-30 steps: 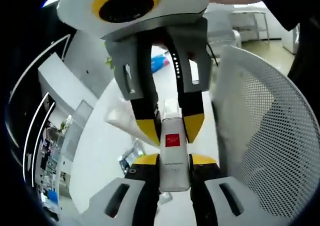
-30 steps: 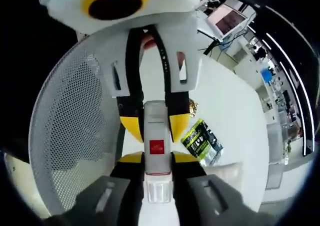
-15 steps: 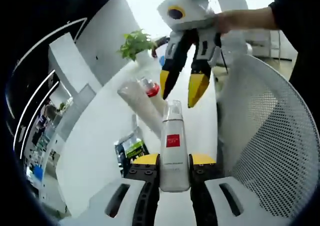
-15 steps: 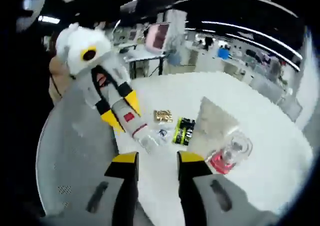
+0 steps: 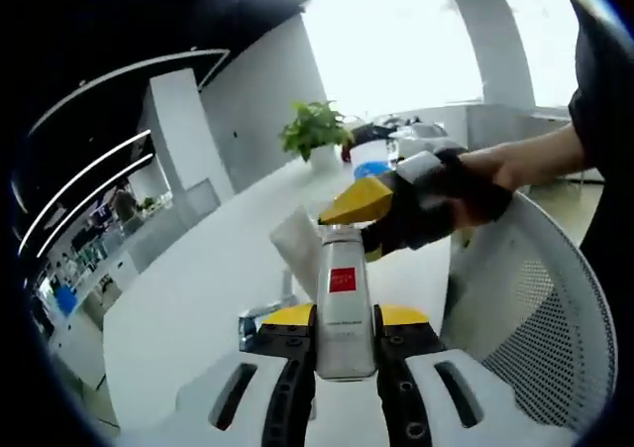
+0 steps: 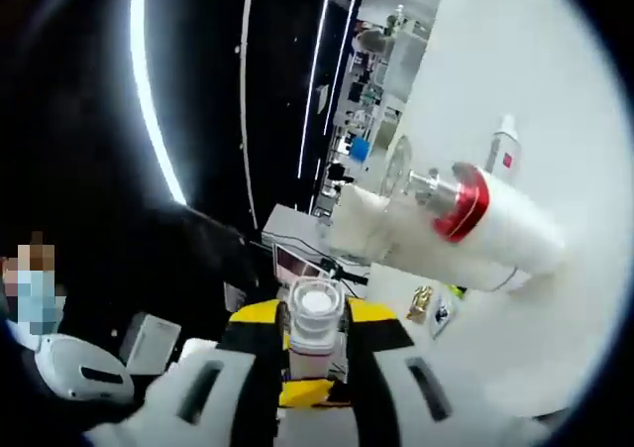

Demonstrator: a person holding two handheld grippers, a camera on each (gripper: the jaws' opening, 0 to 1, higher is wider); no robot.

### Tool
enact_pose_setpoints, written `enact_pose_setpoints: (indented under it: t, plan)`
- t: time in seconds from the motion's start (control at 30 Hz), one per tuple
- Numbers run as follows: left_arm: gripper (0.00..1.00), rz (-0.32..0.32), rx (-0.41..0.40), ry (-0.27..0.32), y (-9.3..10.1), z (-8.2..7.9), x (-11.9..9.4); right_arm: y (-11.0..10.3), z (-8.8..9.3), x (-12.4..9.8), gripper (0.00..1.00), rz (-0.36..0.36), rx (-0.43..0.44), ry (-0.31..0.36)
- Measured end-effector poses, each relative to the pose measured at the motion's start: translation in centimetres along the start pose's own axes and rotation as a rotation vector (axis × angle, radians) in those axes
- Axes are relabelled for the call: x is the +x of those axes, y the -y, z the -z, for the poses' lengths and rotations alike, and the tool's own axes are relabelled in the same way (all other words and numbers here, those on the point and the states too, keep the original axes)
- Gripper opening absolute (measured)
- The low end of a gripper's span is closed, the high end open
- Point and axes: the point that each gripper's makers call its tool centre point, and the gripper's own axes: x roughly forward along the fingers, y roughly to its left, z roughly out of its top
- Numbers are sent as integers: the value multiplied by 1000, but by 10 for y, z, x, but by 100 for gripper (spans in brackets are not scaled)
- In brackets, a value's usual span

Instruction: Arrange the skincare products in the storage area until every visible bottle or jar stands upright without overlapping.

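A white bottle with a red label (image 5: 342,279) stands between the yellow pads of my left gripper (image 5: 342,318), which is shut on its body. My right gripper (image 5: 369,219) reaches in from the right, held by a hand (image 5: 495,169), and its yellow fingertip (image 5: 359,201) lies on the bottle's cap. In the right gripper view the bottle's round cap (image 6: 316,300) faces the camera end-on, and my right gripper (image 6: 315,324) is shut on it. A large white tube with a red ring (image 6: 475,209) lies on the white table. A small white bottle (image 6: 505,150) stands behind it.
A white mesh basket (image 5: 540,308) curves along the right of the white table (image 5: 198,298). A white box (image 5: 297,244) and a sachet (image 5: 253,320) lie behind the held bottle. A potted plant (image 5: 315,125) stands far back. Small gold and green packets (image 6: 428,306) lie under the tube.
Half a second ago my right gripper was open and away from the bottle; now it has come back and closed on the cap. My left gripper has kept hold throughout.
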Motion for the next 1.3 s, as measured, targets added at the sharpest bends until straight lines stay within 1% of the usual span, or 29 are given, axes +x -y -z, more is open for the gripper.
enact_pose_setpoints:
  t: [0.03, 0.07, 0.1, 0.13, 0.17, 0.2, 0.23, 0.27, 0.3, 0.33, 0.4, 0.47, 0.53, 0.57, 0.6, 0.63, 0.67, 0.77, 0.8, 0.87, 0.9, 0.97, 1.0, 1.03, 1.07, 1.1, 1.2, 1.23, 1.3]
  plan:
    - [19, -8, 2, -12, -1, 3, 1, 3, 1, -1, 20, 18, -36, -12]
    - [19, -3, 8, -27, -1, 7, 3, 2, 4, 0, 19, 25, -45, -25]
    - [20, 17, 0, -49, 2, 12, 3, 1, 6, 2, 19, 28, -57, -36]
    - [21, 74, -16, -72, 9, 17, 4, 2, 8, 3, 19, 46, -168, -81]
    - [25, 96, -33, -72, 12, 19, 4, 1, 9, 3, 19, 46, -195, -93]
    - [30, 128, -41, -68, 14, 20, 4, -5, 11, 6, 18, 30, -282, -136]
    - [34, 130, -43, -69, 12, 21, 4, -9, 13, 8, 18, 16, -366, -172]
    - [37, 160, -66, -77, 14, 23, 3, -13, 17, 10, 18, 9, -491, -225]
    - [36, 166, -79, -77, 12, 23, 4, -15, 22, 11, 18, 4, -580, -275]
    - [33, 185, -96, -67, 12, 22, 5, -17, 28, 13, 18, -15, -708, -342]
    - [30, 239, -134, -68, 17, 22, 6, -20, 39, 15, 18, -47, -861, -437]
    - [30, 274, -109, -80, 19, 26, 11, -25, 54, 15, 18, -122, -989, -542]
    - [29, 313, -70, -70, 24, 26, 14, -27, 63, 14, 18, -172, -1039, -602]
    - [28, 337, -69, -62, 28, 25, 15, -26, 67, 13, 18, -187, -1053, -638]
    - [27, 348, -79, -57, 30, 24, 17, -24, 73, 9, 18, -216, -1078, -696]
    - [27, 360, -79, -55, 31, 24, 17, -23, 74, 8, 18, -227, -1093, -712]
    - [26, 385, -67, -46, 35, 24, 19, -18, 81, 2, 18, -243, -1118, -779]
    - [22, 419, -68, -58, 43, 27, 26, -15, 80, 0, 18, -262, -1178, -775]
    - [21, 414, -74, -55, 44, 27, 28, -14, 80, -2, 18, -256, -1171, -776]
    - [20, 394, -95, -47, 43, 28, 35, -10, 75, -3, 19, -232, -1231, -738]
    - [20, 386, -103, -36, 42, 27, 37, -8, 71, -2, 19, -193, -1213, -695]
    - [19, 363, -177, -21, 42, 24, 43, -5, 64, -2, 20, -117, -1179, -642]
    - [19, 349, -179, -22, 41, 24, 46, -3, 61, -2, 21, -80, -1169, -619]
    - [19, 334, -179, -25, 41, 24, 48, 0, 54, -3, 21, -24, -1179, -589]
    - [19, 305, -185, -32, 38, 25, 52, 3, 51, -5, 22, 11, -1208, -574]
    - [19, 294, -192, -35, 38, 25, 54, 4, 46, -6, 22, 50, -1255, -546]
    - [19, 265, -201, -40, 39, 24, 60, 8, 40, -12, 23, 145, -1279, -500]
    - [19, 259, -202, -42, 39, 24, 62, 9, 38, -13, 23, 160, -1297, -490]
    - [19, 255, -202, -51, 44, 26, 68, 9, 38, -16, 24, 178, -1282, -472]
